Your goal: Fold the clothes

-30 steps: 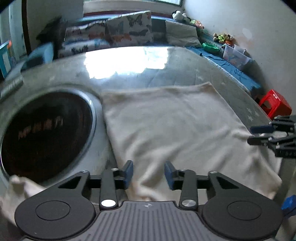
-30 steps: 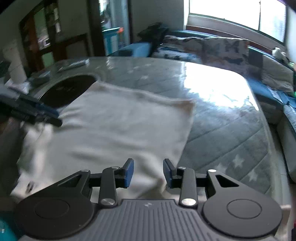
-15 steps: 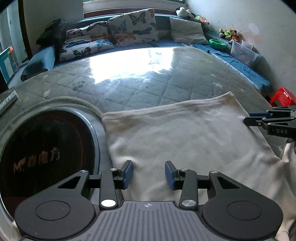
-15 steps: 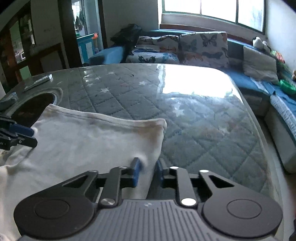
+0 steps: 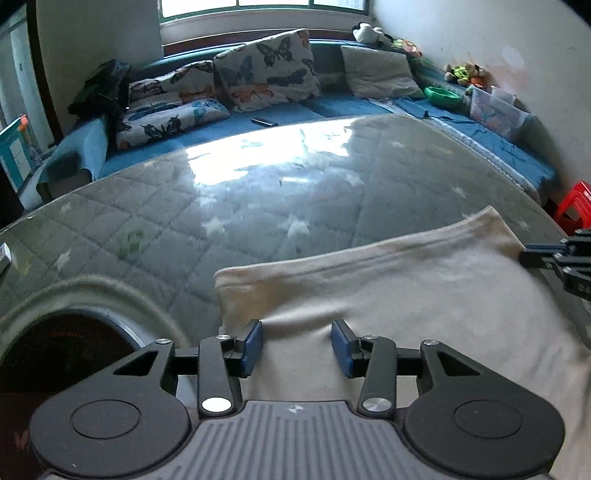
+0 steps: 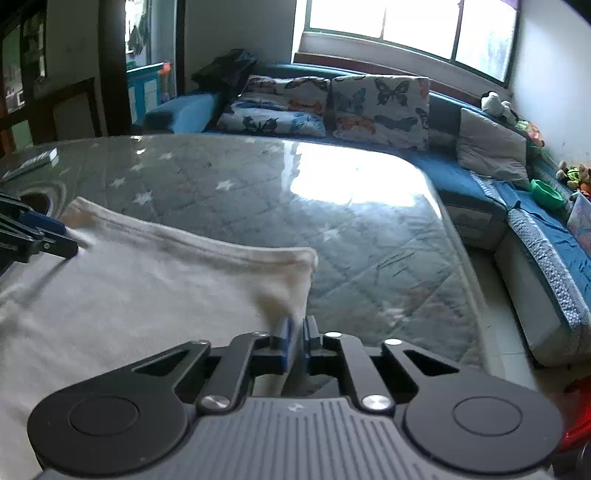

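- Right gripper (image 6: 295, 341): jaws closed down on the right edge of the cream garment (image 6: 140, 295); cloth is seen bunched and pinched between the blue pads in the right wrist view.
- Left gripper (image 5: 297, 345): jaws apart and opening. Cloth is seen lying under and between the blue pads (image 5: 253, 343); no pad is pressed on it.
- The cream garment is spread flat on the near part of the glass-topped table (image 5: 258, 199), far hem running left to right, both far corners visible.
- Left wrist view only: a dark round opening (image 5: 62, 354) in the tabletop, just left of the garment's left edge; it is only glimpsed at the far left edge of the right view.
- Cross-views: the right gripper's tip is seen at the garment's right edge in the left view; the left gripper's fingers are seen at its left corner in the right view. Contact there cannot be told.
- Quilted star-pattern fabric is seen under the glass, with strong window glare mid-table.
- Beyond the table: blue sofa (image 6: 480, 192) with butterfly cushions (image 5: 266, 72), a grey cushion (image 6: 491, 147) and plush toys (image 5: 369, 31).
- Left view only: red stool (image 5: 576, 203) past the table's right corner, clear plastic box (image 5: 495, 110) on the sofa.
- Right view only: dark doorway (image 6: 114, 66) and window panes (image 6: 406, 26) at the back.
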Tool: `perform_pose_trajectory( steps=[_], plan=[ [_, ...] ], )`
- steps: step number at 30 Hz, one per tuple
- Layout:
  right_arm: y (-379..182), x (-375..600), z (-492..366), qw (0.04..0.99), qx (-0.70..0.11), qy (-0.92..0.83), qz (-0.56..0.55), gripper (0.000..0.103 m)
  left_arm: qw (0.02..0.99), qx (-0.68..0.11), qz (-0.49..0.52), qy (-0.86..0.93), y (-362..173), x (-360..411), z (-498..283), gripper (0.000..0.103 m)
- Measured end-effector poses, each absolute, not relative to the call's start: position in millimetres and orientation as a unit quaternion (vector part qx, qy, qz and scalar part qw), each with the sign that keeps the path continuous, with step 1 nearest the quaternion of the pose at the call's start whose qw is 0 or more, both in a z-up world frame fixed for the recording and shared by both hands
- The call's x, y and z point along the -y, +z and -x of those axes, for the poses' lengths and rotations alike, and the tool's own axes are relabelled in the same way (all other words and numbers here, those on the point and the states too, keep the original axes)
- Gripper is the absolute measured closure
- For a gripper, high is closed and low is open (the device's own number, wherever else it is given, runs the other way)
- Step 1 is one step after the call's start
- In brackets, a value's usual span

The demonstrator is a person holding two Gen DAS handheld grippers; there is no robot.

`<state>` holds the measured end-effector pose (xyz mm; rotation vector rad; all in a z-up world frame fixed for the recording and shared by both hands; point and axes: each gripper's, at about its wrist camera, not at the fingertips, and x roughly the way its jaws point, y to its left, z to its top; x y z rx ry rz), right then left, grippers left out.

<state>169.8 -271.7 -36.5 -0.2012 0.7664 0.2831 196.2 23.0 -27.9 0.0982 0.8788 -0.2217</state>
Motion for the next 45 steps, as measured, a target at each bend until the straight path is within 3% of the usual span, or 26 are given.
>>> perform_pose_trajectory(
  steps=[9,12,16,38,41,43,44,45],
  plan=[
    [-7,268,-85,0.895,-0.358,0.239,0.120,0.089,0.894,-0.419,-0.050,-0.149,-9,-8,-134,0.055],
    [-10,260,-41,0.881,-0.358,0.277,0.137,0.083,0.890,-0.418,-0.053,-0.176,-5,3,-99,0.052],
    [-22,256,1,0.870,-0.371,0.288,0.148,0.082,0.881,-0.420,-0.061,-0.210,-7,21,-57,0.051],
    [-35,466,47,0.922,-0.376,-0.057,-0.068,0.066,0.861,-0.413,-0.100,-0.280,-18,96,15,0.044],
    [-43,483,45,0.917,-0.376,-0.047,-0.127,0.069,0.860,-0.414,-0.108,-0.280,-19,99,17,0.043],
    [-45,492,46,0.917,-0.370,-0.039,-0.140,0.083,0.859,-0.416,-0.111,-0.279,-21,100,16,0.043],
    [-44,492,48,0.920,-0.367,-0.042,-0.134,0.097,0.858,-0.417,-0.113,-0.278,-21,100,16,0.043],
    [-42,490,48,0.922,-0.364,-0.046,-0.121,0.097,0.858,-0.417,-0.114,-0.277,-21,100,16,0.042]
  ],
)
